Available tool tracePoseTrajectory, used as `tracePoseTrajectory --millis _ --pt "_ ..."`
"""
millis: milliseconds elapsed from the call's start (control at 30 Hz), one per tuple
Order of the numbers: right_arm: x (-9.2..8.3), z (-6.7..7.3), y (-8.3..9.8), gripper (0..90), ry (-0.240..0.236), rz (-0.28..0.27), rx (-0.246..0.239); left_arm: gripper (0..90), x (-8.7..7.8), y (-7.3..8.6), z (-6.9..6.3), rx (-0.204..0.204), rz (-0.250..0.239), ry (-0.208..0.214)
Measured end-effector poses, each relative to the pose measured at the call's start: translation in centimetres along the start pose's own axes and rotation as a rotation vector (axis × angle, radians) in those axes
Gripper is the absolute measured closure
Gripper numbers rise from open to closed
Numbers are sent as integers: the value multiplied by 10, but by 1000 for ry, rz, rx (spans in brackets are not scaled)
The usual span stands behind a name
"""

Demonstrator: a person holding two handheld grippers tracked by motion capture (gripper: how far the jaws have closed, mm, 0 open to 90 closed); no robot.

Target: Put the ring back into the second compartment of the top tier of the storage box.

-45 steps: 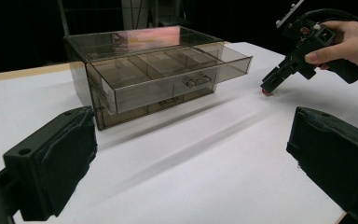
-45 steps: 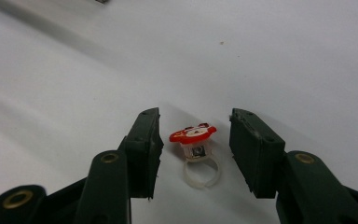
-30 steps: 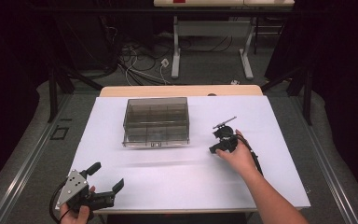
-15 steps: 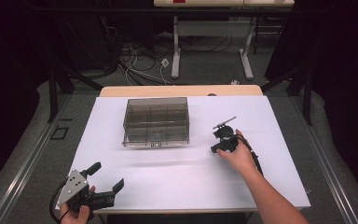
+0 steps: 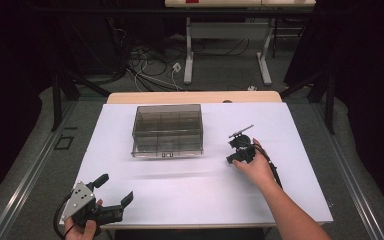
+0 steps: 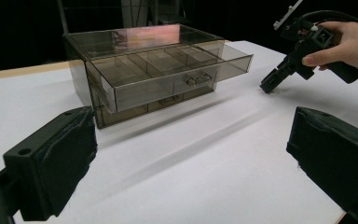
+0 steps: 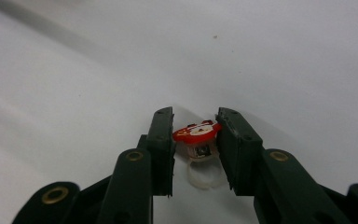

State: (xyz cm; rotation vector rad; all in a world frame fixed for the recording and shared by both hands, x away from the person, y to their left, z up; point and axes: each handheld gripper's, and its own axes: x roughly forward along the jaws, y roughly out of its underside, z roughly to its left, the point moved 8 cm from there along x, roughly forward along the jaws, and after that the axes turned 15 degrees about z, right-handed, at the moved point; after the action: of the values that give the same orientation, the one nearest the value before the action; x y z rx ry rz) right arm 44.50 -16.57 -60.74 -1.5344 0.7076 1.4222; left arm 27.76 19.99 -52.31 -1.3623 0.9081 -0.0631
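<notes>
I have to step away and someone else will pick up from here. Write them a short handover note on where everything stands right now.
Right gripper: its jaws have just been closing and now pinch a small toy ring with a red top, down on the white table, right of the drawer box.
Left gripper: open, empty, near the front left edge of the table.
Drawer box: clear smoky plastic; its top drawer stands pulled out, its compartments look empty.
Done: drawer open, ring gripped.
Left: probably lift the ring, drop it into a compartment of the drawer, then push the drawer shut.
</notes>
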Motion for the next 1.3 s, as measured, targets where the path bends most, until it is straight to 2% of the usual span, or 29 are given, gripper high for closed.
tracePoseTrajectory --millis 300,367,433,500,633,700,767,800,833,867,900,933,967,1000,1033,1067,1100,1133,1167,1200,1233,1267,1300 --pt "-1 1 1 676 -11 5 12 14 0 0 0 -3 1 2" --pt "-2 0 0 676 -9 -9 20 14 0 0 0 -3 1 2" --pt "-4 0 2 676 -9 11 18 14 0 0 0 0 0 2" --pt "-3 1 -1 677 -23 -25 21 14 0 0 0 -1 -1 1" --pt "-7 -1 2 677 -17 -2 16 14 0 0 0 -1 0 1" --pt "-8 1 1 677 -32 -20 28 14 0 0 0 -2 2 2" --pt "-10 -1 1 677 -21 -22 25 14 0 0 0 -3 2 2" --pt "-9 0 0 677 -39 -46 27 14 0 0 0 -3 3 2" --pt "-11 0 1 677 -35 -22 31 14 0 0 0 -3 3 2" --pt "-12 -1 1 677 -33 -36 42 14 0 0 0 -3 3 2" --pt "-14 -3 3 677 -24 -3 27 14 0 0 0 -3 4 2" --pt "-15 -1 4 678 -35 4 55 14 1 0 0 -3 3 2" --pt "-14 -2 1 677 -41 -41 41 14 1 0 0 -3 3 2" --pt "-16 -2 1 678 -44 -34 49 15 1 0 0 0 2 2" --pt "-16 -2 0 678 -48 -54 53 14 1 0 0 -3 2 2" --pt "-18 -4 3 678 -41 -17 50 14 1 0 0 -2 3 2" --pt "-18 -4 2 678 -48 -39 60 14 1 0 0 -3 3 2" --pt "-19 -5 2 678 -45 -45 47 14 1 0 0 -3 3 2" --pt "-20 -5 2 678 -51 -44 64 14 1 0 0 -3 3 2" --pt "-21 -7 3 678 -50 -47 48 14 1 0 0 -3 4 2" --pt "-22 -5 2 678 -57 -47 77 14 1 0 0 -3 4 3" --pt "-22 -5 1 678 -69 -76 68 14 1 1 0 -2 5 3" --pt "-24 -7 3 678 -55 -54 62 14 1 1 0 -2 6 3"
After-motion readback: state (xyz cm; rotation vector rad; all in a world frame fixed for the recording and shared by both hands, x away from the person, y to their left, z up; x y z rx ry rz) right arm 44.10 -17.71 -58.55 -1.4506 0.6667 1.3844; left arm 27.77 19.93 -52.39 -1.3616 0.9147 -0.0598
